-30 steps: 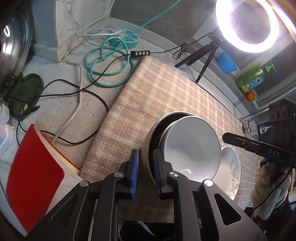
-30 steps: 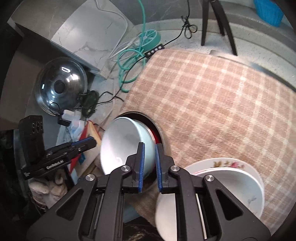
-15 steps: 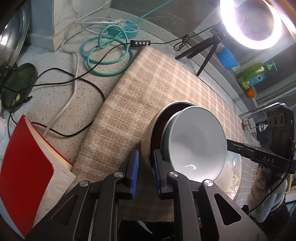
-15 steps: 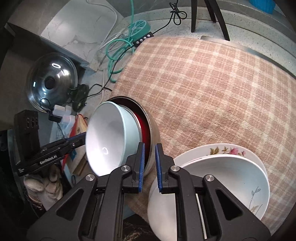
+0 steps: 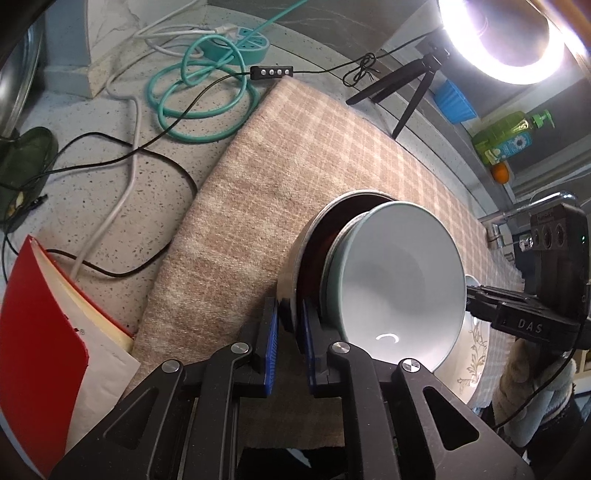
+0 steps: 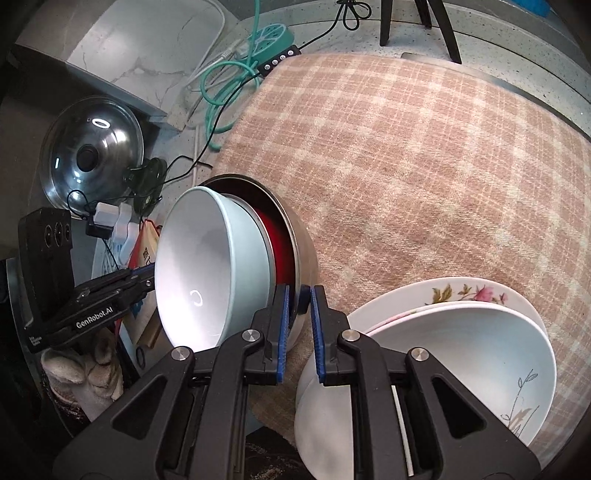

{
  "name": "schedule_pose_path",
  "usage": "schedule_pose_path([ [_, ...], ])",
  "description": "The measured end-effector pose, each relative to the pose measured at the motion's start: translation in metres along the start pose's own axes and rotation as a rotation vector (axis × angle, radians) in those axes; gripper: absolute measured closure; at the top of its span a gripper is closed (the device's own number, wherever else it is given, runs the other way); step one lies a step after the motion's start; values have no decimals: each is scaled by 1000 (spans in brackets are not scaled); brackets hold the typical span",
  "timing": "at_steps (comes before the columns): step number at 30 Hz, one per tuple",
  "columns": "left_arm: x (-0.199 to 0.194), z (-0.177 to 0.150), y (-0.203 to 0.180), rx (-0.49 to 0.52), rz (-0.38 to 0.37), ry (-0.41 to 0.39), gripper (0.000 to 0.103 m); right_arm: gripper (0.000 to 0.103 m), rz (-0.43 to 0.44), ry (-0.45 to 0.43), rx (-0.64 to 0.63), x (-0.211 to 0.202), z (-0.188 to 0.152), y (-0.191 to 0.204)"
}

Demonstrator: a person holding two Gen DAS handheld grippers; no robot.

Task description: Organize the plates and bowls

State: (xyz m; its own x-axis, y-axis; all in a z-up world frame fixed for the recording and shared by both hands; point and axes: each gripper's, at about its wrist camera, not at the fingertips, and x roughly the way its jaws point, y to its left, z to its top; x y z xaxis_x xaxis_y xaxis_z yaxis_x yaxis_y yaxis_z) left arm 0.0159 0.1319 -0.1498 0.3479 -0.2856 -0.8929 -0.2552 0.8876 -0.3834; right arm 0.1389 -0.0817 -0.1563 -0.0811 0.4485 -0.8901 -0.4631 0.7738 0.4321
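A steel bowl [image 5: 295, 273] on the plaid cloth [image 5: 295, 155] holds a red bowl [image 6: 277, 240] and, tilted inside that, a pale blue-green bowl [image 5: 399, 280]. My left gripper [image 5: 290, 332] is shut on the steel bowl's near rim. My right gripper [image 6: 297, 306] is shut on the same steel bowl [image 6: 306, 258] at its opposite rim, beside the pale bowl [image 6: 207, 266]. Each gripper shows in the other's view, held by a gloved hand; their tips are hidden behind the bowls. A white bowl [image 6: 461, 350] sits on a floral plate [image 6: 443, 291] just right of my right gripper.
A red book [image 5: 40, 339] lies left of the cloth. Black and white cables and a teal hose coil [image 5: 199, 96] cover the speckled counter. A ring light [image 5: 509, 33] on a tripod stands at the back. A steel pot lid [image 6: 92, 147] leans at the left.
The left jaws have narrowed onto the steel bowl's rim, which was beside them before. The right gripper has sunk a little, and the nested bowls look nearer in both views.
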Motion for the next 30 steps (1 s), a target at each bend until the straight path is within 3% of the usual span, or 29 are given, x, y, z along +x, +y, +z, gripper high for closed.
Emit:
schedule_pose_path([
  [16, -25, -1, -25, 24, 33, -60, 94, 91, 6, -48, 3, -29, -7, 5],
  [22, -39, -3, -51, 61, 29, -93, 94, 91, 6, -87, -4, -58, -18, 0],
  [30, -41, -8, -96, 124, -4, -101, 94, 91, 3, -115, 44, -98, -42, -34],
])
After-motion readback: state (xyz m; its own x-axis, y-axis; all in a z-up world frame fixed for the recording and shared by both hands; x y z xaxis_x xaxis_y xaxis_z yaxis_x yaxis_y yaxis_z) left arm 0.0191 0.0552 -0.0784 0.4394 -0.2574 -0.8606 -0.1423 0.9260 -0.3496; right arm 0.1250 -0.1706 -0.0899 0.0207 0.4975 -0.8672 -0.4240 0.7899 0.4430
